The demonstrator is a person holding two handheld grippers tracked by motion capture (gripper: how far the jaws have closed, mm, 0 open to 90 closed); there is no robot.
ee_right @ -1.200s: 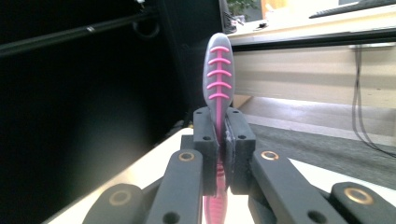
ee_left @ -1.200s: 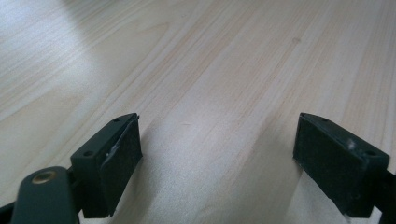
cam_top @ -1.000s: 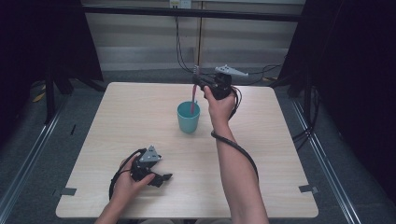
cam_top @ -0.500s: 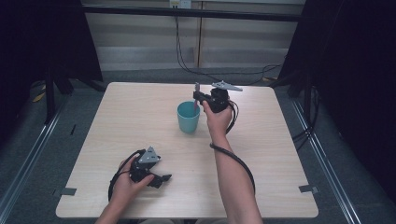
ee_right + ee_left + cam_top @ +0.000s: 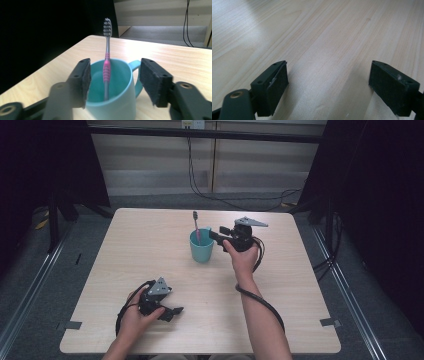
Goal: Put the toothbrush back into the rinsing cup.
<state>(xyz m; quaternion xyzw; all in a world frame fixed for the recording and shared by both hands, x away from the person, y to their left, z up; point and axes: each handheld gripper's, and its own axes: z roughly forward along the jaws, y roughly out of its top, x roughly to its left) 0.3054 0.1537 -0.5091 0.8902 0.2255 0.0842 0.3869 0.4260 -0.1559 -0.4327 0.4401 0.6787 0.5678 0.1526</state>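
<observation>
toothbrush parked in the cup, right gripper letting go

the toothbrush (image 5: pixel 107 65) stands in the teal cup (image 5: pixel 112 100), bristles up, grey and pink handle leaning on the far wall of the cup; judged from this, the placing step is done. the cup sits near the middle of the table (image 5: pixel 300 285), a little toward its far edge, handle turned away from the right gripper (image 5: pixel 113 83). in the right gripper view the 2 jaws stand apart on either side of the cup rim, and the brush handle rises free between and beyond them with no pad on it; these jaws have just been opening, and nothing is gripped. in the high view the right gripper (image 5: pixel 216 236) is held level just beside the cup, a pose that suits a drop into the cup followed by a straight pull back.

the left gripper (image 5: pixel 175 311) lies low near the table's near edge, well apart from the cup. in the left gripper view its jaws gape wide over bare wood, holding nothing; it looks parked out of the way.

the table is pale wood laminate with long straight grain, taped at 2 near corners. around it: dark curtains at both sides, grey floor, floor rails, and cables trailing down a pale back wall.
</observation>
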